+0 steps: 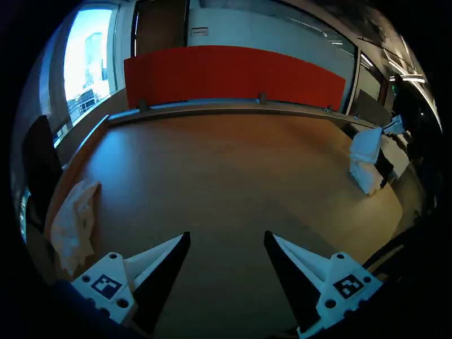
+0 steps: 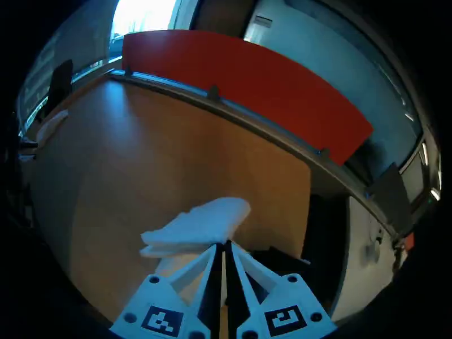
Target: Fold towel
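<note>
The left hand-held gripper is spread wide above the desk; the right hand-held gripper clamps the white towel.

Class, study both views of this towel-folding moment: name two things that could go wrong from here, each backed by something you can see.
1. The right tongs pinch the white towel by a small bit near the table's edge; it could slip free and fall off the side.
2. The left tongs hang open over bare wood, so the towel is held at one spot, bunched, and may fold crooked.
</note>
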Demonstrator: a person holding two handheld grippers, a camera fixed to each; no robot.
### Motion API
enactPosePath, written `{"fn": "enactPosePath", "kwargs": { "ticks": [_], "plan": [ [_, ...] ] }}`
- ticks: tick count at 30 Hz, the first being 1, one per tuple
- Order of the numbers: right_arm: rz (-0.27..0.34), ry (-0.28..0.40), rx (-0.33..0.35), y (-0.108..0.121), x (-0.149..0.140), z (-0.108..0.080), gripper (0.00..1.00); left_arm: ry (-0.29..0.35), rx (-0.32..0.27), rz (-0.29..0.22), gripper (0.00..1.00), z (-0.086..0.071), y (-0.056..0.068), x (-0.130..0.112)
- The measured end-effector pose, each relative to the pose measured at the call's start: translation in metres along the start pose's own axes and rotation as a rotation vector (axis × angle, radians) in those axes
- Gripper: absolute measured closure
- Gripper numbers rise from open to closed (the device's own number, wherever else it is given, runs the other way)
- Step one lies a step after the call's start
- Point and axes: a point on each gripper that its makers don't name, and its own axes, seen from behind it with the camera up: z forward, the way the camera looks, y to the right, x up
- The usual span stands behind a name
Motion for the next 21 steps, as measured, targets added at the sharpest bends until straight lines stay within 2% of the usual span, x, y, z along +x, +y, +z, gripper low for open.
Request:
{"fn": "enactPosePath", "kwargs": {
  "ticks": [11,21],
  "plan": [
    [0.082,-0.070,-0.025,-0.005,-0.066,0.003,0.97,-0.003,-0.002,0.016,0.03,-0.001,0.001,-0.001],
    [0.162,-0.142,-0.049,-0.003,-0.121,0.016,0.97,-0.009,0.006,0.027,0.03,-0.004,0.000,-0.004]
  ]
}}
